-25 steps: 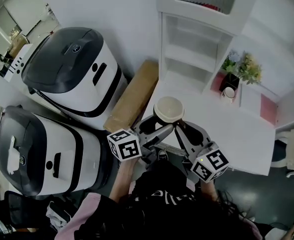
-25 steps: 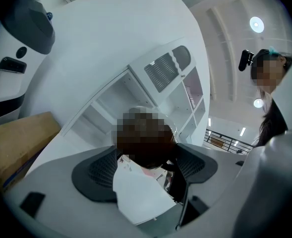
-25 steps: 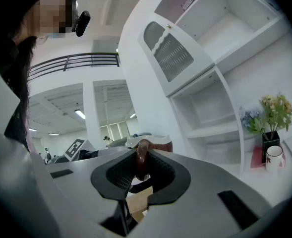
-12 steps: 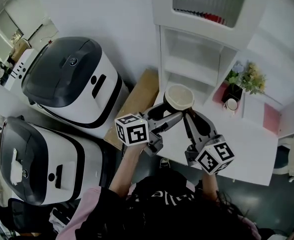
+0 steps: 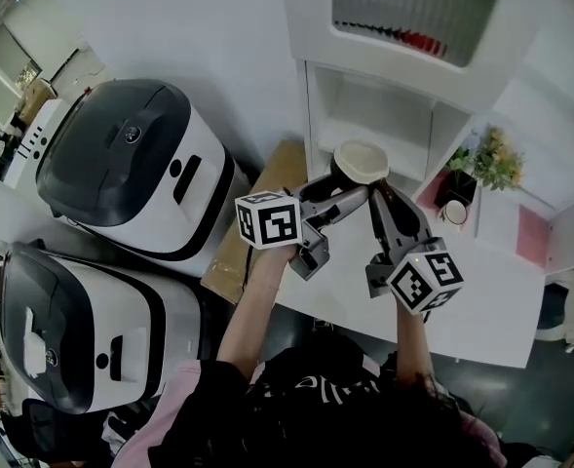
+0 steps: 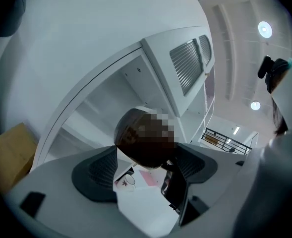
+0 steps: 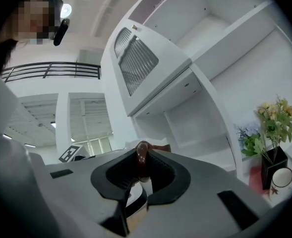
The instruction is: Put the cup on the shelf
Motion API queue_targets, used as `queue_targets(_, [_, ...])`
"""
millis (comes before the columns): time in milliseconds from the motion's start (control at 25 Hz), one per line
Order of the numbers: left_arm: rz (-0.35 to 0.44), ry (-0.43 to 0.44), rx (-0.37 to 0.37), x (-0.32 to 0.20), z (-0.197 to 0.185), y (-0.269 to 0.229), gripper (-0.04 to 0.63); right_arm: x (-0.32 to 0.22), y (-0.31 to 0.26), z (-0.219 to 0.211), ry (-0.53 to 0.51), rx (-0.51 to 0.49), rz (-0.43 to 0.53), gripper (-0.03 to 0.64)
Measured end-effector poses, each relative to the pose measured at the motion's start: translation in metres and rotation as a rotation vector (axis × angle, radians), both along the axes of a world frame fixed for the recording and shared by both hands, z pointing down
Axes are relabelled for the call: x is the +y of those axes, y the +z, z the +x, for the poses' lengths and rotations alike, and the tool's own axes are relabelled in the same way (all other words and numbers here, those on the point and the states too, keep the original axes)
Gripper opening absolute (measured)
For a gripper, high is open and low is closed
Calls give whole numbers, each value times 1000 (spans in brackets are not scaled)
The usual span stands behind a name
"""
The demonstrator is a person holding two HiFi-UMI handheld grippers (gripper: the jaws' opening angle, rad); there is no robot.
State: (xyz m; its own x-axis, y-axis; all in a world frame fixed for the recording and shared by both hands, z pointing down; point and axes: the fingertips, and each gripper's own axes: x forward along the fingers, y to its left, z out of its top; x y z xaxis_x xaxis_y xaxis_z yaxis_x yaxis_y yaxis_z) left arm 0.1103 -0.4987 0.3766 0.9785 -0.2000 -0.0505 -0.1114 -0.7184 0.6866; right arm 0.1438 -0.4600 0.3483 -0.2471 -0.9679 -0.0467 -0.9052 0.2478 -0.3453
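Cup [image 5: 360, 161] held in the air by both grippers, over the table's [image 5: 481, 291] back left corner, right in front of the shelf's [image 5: 374, 125] lower open compartment; not resting on any board as far as can be seen. Round cup, glossy brown outside, pale cream inside, mouth facing up. Left gripper [image 5: 345, 189] comes in from the left, its ribbed black pads clamped on the cup's round body [image 6: 136, 140]. Right gripper [image 5: 377, 191] comes from the right and lower down, jaws nearly together, pinching the thin shiny brown handle [image 7: 142, 161] edge-on. Both forearms [image 5: 257, 305] bare, stretched forward and up from the body, grippers angled inward so the tips meet at the cup; marker cubes sit at the rear of each. Shelf is smooth white board with boxy open bays and a ribbed panel above. Left of the table's edge, a flat brown cardboard box [image 5: 252, 213] and two rounded white-and-dark-grey appliances [image 5: 135, 154]. Flowers in a black vase [image 5: 481, 159] by the table's back right.
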Motion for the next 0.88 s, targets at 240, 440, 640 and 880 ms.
queue_targets(240, [-36, 15, -18, -31, 21, 12, 368, -31, 10, 21, 55, 5, -10, 81])
queue_targets(440, [-49, 19, -47, -45, 40, 24, 367, -46, 25, 39, 107, 16, -35, 81])
queue_targets(640, [-4, -1, -134, -54, 49, 38, 367, -54, 41, 50, 152, 92, -72, 81])
queue_targets(880, [5, -12, -140, -56, 48, 41, 367, -57, 48, 53, 165, 86, -67, 83])
